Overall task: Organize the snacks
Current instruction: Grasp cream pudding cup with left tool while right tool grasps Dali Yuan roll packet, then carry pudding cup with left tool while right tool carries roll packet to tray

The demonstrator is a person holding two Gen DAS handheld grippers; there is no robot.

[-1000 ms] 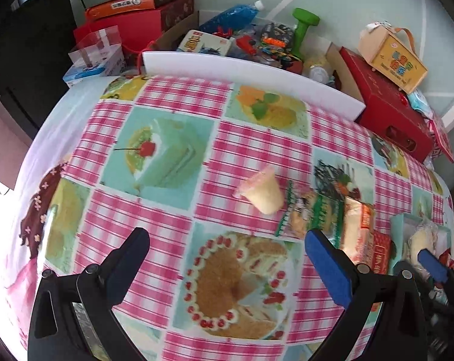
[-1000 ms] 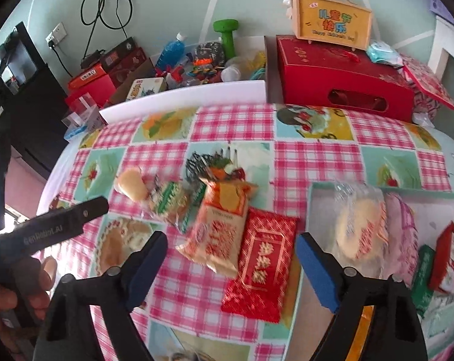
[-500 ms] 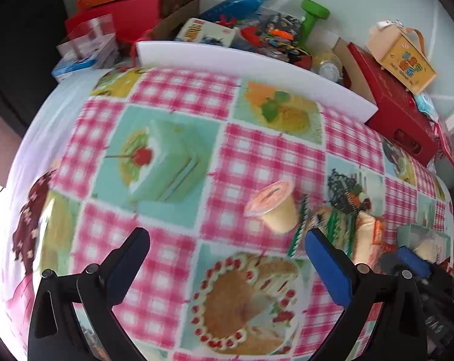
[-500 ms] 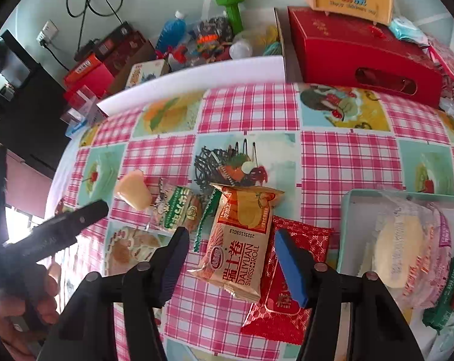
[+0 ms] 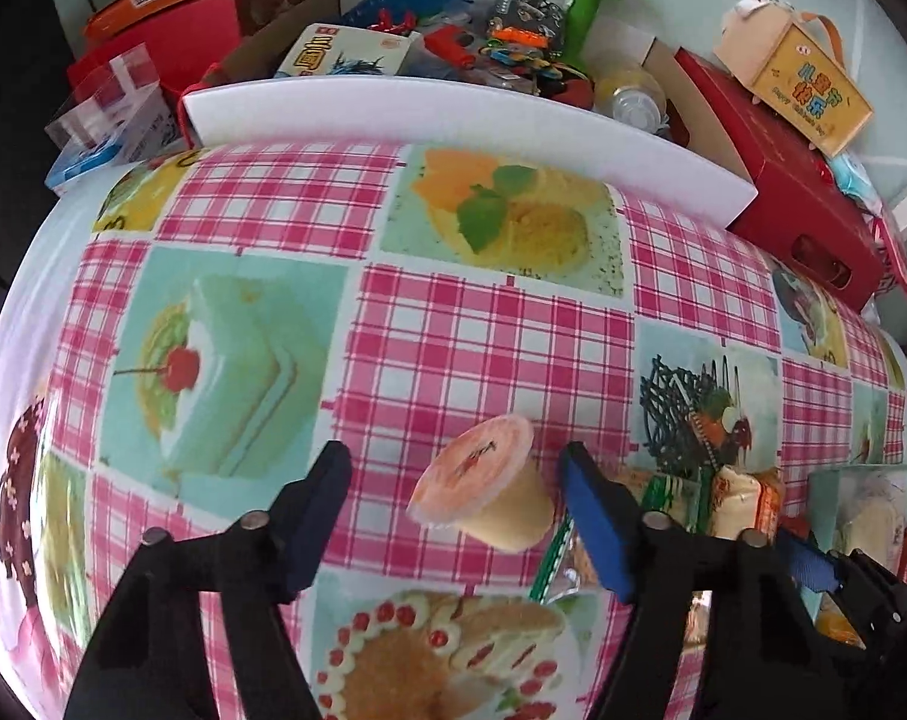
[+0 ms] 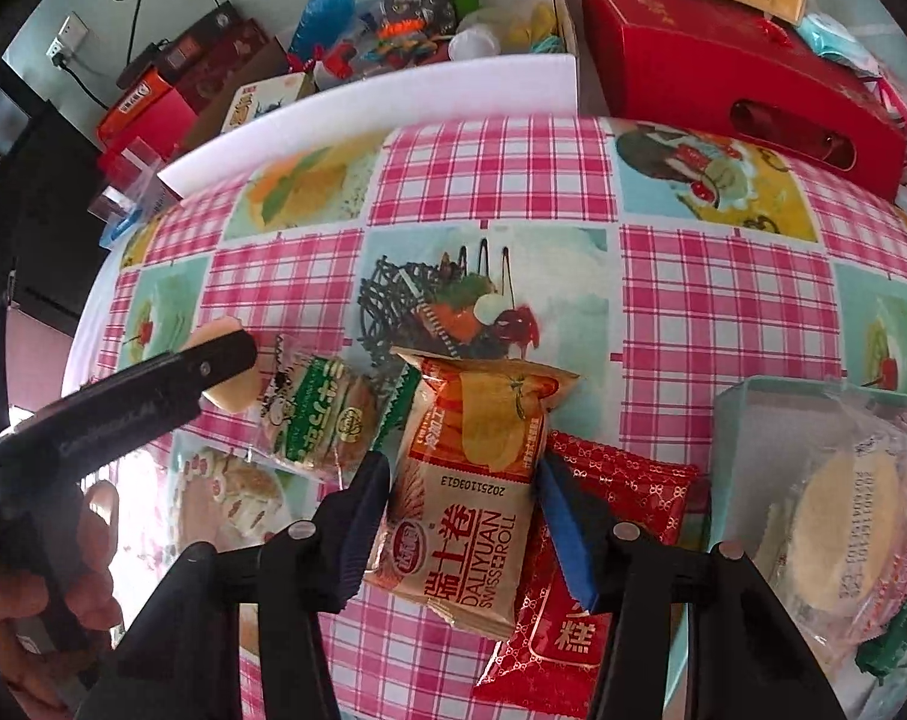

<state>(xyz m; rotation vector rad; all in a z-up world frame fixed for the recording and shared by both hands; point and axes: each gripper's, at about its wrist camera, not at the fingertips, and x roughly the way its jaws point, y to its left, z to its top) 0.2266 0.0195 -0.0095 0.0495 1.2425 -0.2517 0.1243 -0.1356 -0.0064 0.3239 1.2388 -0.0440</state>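
A yellow pudding cup [image 5: 489, 495] with a pink lid lies on its side on the checked tablecloth. My left gripper [image 5: 456, 468] is open around it, fingers on either side, apart from it. My right gripper [image 6: 462, 480] is open astride an orange Swiss roll packet [image 6: 471, 480], its jaws close to the packet's edges. A green biscuit packet [image 6: 318, 411] lies to its left, a red packet [image 6: 579, 588] under its right side. A pale green tray [image 6: 747, 402] at the right holds a wrapped round cake [image 6: 843, 534].
A white foam board [image 5: 453, 114] borders the table's far edge. Behind it stand a red box [image 6: 723, 66], a yellow gift box [image 5: 801, 84], a green dumbbell [image 5: 585, 0], a blue bottle [image 6: 321, 18] and toy clutter. The left gripper's arm [image 6: 111, 414] crosses the right wrist view.
Both grippers have come down and forward. The left jaws have narrowed around the pudding cup. The right jaws have narrowed around the Swiss roll packet.
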